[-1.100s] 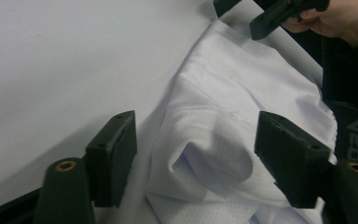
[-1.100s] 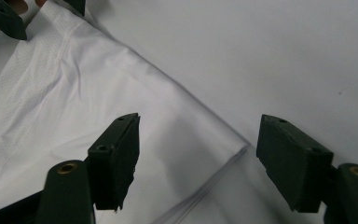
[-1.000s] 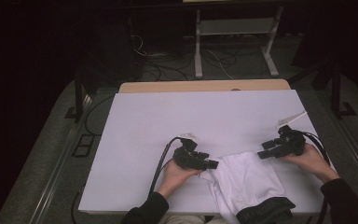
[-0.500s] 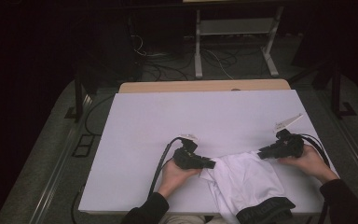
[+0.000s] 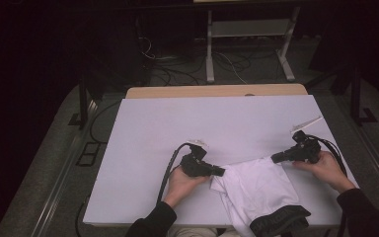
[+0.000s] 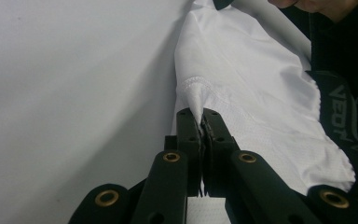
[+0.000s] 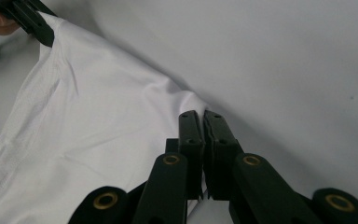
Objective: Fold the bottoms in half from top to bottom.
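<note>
Jaws just closing, left gripper (image 6: 201, 120) and right gripper (image 7: 201, 120) now pinching white garment (image 5: 256, 185) corners; ready for spreading.

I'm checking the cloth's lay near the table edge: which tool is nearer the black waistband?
Left. The left tool pinches the white garment's left corner, closer to the black waistband at the near edge; the right tool grips the far right corner, higher up the table.
</note>
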{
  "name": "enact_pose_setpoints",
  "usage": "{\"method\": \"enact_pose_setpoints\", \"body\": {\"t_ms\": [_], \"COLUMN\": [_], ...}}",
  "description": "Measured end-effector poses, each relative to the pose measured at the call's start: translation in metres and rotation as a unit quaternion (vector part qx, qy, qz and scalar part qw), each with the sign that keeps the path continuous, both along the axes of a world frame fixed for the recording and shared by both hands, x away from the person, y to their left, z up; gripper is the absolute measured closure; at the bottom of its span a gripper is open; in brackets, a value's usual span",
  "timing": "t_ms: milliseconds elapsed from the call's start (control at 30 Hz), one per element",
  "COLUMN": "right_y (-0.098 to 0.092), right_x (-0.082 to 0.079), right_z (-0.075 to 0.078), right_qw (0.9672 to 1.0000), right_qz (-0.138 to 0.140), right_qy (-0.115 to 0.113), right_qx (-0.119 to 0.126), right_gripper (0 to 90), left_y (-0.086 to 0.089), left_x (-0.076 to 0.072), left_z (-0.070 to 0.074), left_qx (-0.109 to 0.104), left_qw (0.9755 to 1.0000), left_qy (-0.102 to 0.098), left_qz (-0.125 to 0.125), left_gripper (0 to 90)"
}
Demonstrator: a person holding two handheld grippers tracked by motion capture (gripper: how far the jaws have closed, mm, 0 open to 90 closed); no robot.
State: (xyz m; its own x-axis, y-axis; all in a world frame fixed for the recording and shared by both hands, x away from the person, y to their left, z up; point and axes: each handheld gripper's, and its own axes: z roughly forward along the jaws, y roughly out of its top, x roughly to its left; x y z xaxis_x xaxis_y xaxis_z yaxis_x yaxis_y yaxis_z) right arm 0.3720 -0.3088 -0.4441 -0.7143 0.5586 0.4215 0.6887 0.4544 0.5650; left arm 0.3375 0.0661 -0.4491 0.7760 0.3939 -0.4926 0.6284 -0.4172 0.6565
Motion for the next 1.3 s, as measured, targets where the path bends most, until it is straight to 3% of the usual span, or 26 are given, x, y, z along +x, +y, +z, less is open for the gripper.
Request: {"method": "enact_pose_setpoints", "body": {"t_ms": [400,1033,1300], "right_y": [0.01,0.041,0.053], "right_x": [0.011,0.035,0.041], "right_z": [0.001,0.009,0.012], "right_qw": [0.9993,0.9984,0.9985], "right_qz": [-0.023,-0.021,-0.02], "right_qy": [0.003,0.0,-0.004], "right_qx": [0.031,0.052,0.05], "right_gripper": [85.1,85.1,85.0], "left_y": [0.016,0.042,0.053], "left_x": [0.003,0.015,0.019], "left_z": [0.013,0.024,0.03], "left_qx": [0.021,0.041,0.046], "left_qw": [0.9995,0.9982,0.9977], "left_qy": [-0.025,-0.042,-0.047], "left_qz": [0.006,0.016,0.017], "left_gripper": [86.3,86.3,86.3]}}
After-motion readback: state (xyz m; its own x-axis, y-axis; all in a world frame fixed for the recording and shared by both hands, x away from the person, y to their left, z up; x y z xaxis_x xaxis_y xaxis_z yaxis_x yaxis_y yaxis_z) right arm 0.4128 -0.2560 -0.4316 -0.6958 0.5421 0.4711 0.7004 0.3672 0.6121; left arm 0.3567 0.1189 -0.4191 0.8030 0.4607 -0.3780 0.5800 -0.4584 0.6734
